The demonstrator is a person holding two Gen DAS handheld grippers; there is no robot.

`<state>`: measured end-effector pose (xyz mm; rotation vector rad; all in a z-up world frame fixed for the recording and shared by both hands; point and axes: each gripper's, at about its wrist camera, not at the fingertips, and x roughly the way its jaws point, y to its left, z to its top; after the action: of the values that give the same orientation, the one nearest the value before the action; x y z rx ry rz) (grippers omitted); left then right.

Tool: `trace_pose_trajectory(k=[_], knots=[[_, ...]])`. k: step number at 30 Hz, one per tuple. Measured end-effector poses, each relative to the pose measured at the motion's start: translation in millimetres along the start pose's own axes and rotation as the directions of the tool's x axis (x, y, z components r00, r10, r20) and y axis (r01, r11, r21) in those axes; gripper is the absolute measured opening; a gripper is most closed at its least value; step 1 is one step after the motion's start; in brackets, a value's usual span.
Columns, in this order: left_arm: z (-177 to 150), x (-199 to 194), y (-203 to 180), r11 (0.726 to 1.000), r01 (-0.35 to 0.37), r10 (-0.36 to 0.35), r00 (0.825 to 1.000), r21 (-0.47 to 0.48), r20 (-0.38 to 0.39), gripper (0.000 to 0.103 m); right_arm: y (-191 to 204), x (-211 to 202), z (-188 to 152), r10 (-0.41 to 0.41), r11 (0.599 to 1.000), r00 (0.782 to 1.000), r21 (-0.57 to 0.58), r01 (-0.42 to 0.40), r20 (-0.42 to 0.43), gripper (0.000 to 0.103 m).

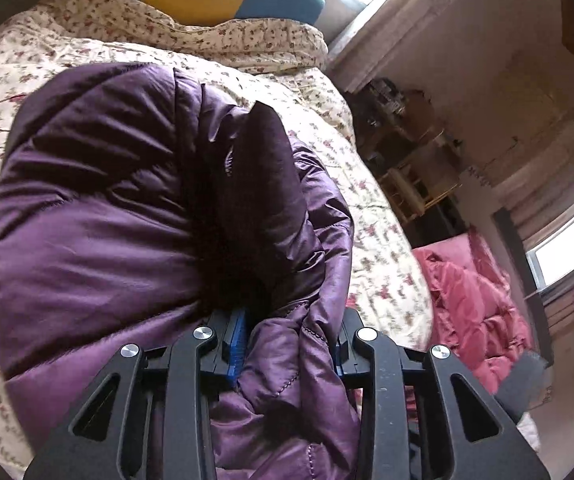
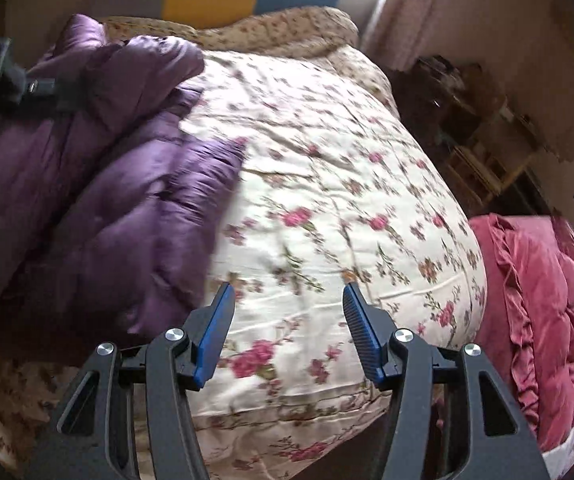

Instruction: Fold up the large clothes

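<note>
glossy quilted jacket (image 1: 99, 208), matt cotton bedspread (image 2: 327, 184)

A floral quilt (image 2: 327, 184) covers the bed beside a crumpled pink comforter (image 2: 547, 312).

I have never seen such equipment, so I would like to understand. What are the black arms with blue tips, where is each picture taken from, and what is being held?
There is no robot. A person holds one two-finger gripper in each hand, and a wide-angle camera on each looks forward along its fingers.

In the left camera's picture, the left gripper is shut on a bunch of the purple jacket, which lies on a floral quilt.

In the right camera's picture, the right gripper is open and holds nothing, above the quilt beside the jacket. A red quilt lies off to the right.
</note>
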<state>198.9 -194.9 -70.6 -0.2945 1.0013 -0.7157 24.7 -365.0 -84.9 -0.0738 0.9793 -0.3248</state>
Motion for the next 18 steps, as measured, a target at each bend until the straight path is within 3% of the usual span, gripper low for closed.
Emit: trace_pose_trajectory(k=[3,5,7,16,18], knots=[[-4,5,-2,1.000,-0.007,0.007,1.000,0.029,-0.002,0.038,-5,4,-3,0.010,1.000,1.000,0.027,-0.010,-0.020,0.056],[-5,-1,-4,0.998,0.031,-0.031,1.000,0.047,-0.002,0.050,-5,3,-5,0.013,0.999,1.000,0.031,-0.012,-0.024,0.056],[-4,-13,-5,0.996,0.085,-0.085,0.996,0.036,0.006,0.069,-5,3,-7,0.009,1.000,1.000,0.029,-0.009,-0.022,0.058],[-11,-83,-15,0.979,0.197,-0.201,0.974,0.051,0.101,0.072,0,-3,-5,0.001,1.000,1.000,0.026,-0.001,-0.005,0.060],[-14,-102,-12,0.981,0.188,-0.194,0.971,0.058,0.143,0.074,1,-8,-5,-0.004,1.000,1.000,0.025,0.004,0.005,0.060]])
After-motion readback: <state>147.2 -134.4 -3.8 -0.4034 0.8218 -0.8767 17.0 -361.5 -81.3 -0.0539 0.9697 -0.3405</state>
